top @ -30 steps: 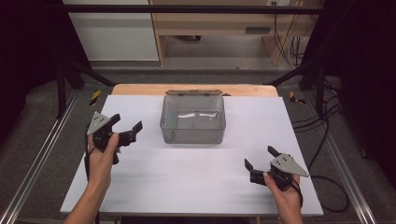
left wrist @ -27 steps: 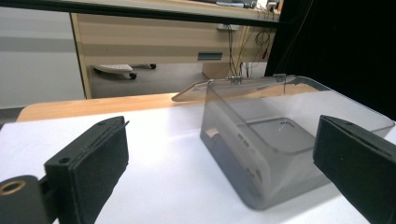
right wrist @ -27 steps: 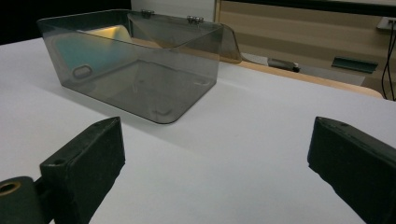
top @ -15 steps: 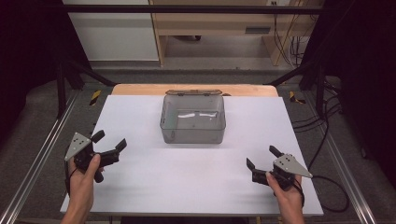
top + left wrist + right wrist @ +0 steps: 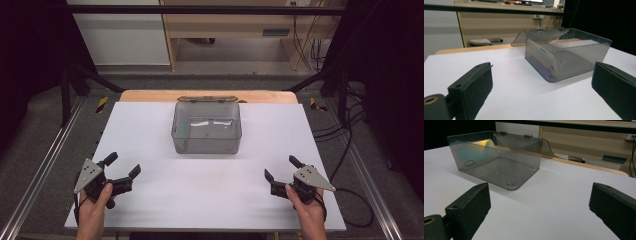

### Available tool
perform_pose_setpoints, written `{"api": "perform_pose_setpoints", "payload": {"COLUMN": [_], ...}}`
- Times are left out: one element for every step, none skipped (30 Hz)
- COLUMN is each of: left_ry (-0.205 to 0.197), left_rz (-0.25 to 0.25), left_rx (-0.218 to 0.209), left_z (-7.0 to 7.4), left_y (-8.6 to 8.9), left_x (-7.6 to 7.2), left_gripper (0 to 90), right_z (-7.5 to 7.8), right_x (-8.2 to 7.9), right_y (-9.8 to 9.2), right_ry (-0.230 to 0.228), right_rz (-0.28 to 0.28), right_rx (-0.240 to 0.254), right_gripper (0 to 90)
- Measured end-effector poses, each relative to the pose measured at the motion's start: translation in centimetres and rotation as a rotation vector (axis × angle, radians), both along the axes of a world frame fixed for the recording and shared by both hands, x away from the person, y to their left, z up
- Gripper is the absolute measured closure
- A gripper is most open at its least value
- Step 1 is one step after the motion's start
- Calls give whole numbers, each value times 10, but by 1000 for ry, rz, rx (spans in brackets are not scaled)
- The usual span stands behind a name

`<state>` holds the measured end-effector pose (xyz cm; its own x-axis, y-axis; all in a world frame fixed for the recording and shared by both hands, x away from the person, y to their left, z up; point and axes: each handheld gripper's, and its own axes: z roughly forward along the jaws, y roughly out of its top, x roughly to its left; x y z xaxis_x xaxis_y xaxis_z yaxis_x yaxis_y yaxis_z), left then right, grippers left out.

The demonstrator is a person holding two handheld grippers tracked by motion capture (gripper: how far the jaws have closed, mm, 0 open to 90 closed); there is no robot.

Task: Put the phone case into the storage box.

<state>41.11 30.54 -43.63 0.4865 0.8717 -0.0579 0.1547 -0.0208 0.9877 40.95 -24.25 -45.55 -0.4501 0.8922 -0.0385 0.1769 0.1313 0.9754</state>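
Flanking clear box [image 5: 207,127], left hand-held gripper [image 5: 122,166] agape, near table edge [image 5: 80,200]

Smoky grey, see-through plastic box [image 5: 207,128] with a hinged lid, set on a plain white tabletop [image 5: 210,195]. Light tan wooden strip [image 5: 150,96] just behind the box. Matte black left gripper [image 5: 123,166] with a pale grey three-cornered plate, near-left of the box; matte black right gripper [image 5: 281,168], same grey plate, near-right. Yellow-and-black striped markers [image 5: 101,103] beside the tabletop's far corners.

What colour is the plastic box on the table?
The box is see-through smoky grey; the right gripper view shows it best.
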Motion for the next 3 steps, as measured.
{"api": "perform_pose_setpoints", "payload": {"left_ry": [-14, -19, -19], "left_rz": [7, 7, 7], "left_rx": [-1, 0, 0], "left_z": [1, 2, 2], "left_y": [2, 4, 4], "left_x": [-1, -1, -1], "left_gripper": [36, 36, 35], "right_z": [0, 0, 0], "right_x": [0, -1, -1], "right_y": [0, 0, 0], "right_ry": [-1, -2, -2], "right_rz": [0, 0, 0], "right_rx": [-1, 0, 0], "right_gripper": [41, 41, 41]}}
